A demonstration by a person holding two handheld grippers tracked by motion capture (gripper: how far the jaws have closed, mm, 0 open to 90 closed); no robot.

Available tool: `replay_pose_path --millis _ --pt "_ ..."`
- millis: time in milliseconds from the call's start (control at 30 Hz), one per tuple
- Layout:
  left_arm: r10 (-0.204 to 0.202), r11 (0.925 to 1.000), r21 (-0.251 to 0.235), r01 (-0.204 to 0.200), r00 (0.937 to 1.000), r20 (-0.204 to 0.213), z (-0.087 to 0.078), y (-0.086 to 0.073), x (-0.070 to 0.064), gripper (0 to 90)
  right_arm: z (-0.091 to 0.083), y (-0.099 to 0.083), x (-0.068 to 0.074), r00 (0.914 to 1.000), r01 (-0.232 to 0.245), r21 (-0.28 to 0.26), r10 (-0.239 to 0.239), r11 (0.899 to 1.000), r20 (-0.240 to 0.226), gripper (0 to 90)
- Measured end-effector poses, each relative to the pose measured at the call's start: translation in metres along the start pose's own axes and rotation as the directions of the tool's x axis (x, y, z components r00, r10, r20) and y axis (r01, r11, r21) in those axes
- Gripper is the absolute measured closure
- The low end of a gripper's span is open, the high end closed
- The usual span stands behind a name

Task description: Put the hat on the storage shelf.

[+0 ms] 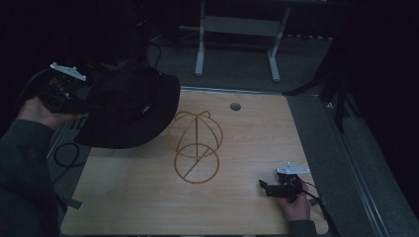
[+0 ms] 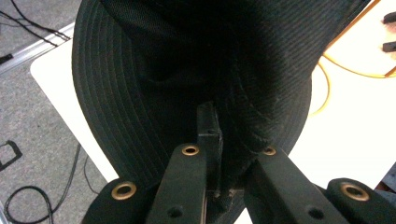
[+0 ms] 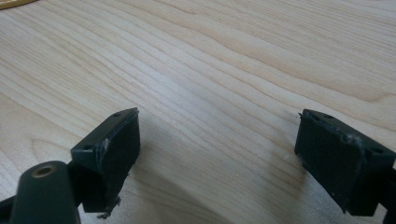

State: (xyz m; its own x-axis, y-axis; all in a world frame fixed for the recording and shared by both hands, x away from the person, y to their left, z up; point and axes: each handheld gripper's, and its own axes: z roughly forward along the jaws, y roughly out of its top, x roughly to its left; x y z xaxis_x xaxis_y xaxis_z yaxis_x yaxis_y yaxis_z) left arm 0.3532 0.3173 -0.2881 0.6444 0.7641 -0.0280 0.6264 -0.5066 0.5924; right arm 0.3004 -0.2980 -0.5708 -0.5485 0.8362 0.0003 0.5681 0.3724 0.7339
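Observation:
A black wide-brimmed hat (image 1: 129, 106) hangs in the air over the table's left edge, held by its brim in my left gripper (image 1: 81, 96). In the left gripper view the jaws are shut on the hat (image 2: 187, 79) brim, my left gripper (image 2: 219, 140) pinching the fabric. A gold wire hat stand (image 1: 195, 146) with a domed top and ring base stands upright mid-table, just right of the hat. My right gripper (image 1: 264, 187) rests low at the table's front right, open, with bare wood between its jaws (image 3: 217, 140).
The wooden table (image 1: 148, 197) has a round cable hole (image 1: 235, 106) at the back. Cables (image 1: 66, 155) lie on the floor at the left. A white desk frame (image 1: 237, 29) stands behind the table, and a dark stand (image 1: 338, 94) at the right.

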Motion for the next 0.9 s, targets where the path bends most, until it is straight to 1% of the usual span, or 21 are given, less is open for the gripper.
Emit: replay_pose_path --millis 300,433,567,700,800,900 --pt "0.014 0.9997 -0.019 -0.014 0.9998 0.017 -0.011 0.002 -0.001 88.6 0.000 0.000 0.000 1.0000 0.002 -0.001 -0.002 1.000 0.001 14.0" --pt "0.016 0.9996 -0.024 -0.016 0.9998 0.010 -0.015 0.002 -0.002 88.6 0.000 0.000 0.000 1.0000 0.002 -0.001 -0.002 1.000 0.001 14.0" --pt "0.019 0.9994 -0.029 -0.019 0.9997 0.015 -0.019 0.004 -0.002 88.7 0.000 0.000 0.000 1.0000 0.002 -0.001 -0.002 1.000 0.000 14.0" --pt "0.030 0.9989 -0.037 -0.029 0.9994 0.017 -0.022 0.006 -0.005 88.6 0.000 0.000 0.000 1.0000 0.002 -0.001 -0.002 1.000 0.000 14.0" --pt "0.036 0.9985 -0.042 -0.035 0.9989 0.028 -0.024 0.007 -0.007 88.6 0.000 0.000 0.000 1.0000 0.001 -0.001 -0.001 1.000 0.000 14.0" --pt "0.049 0.9981 -0.041 -0.047 0.9983 0.031 -0.026 0.009 -0.009 88.6 0.000 0.000 0.000 1.0000 0.002 0.000 -0.002 1.000 0.000 14.0"
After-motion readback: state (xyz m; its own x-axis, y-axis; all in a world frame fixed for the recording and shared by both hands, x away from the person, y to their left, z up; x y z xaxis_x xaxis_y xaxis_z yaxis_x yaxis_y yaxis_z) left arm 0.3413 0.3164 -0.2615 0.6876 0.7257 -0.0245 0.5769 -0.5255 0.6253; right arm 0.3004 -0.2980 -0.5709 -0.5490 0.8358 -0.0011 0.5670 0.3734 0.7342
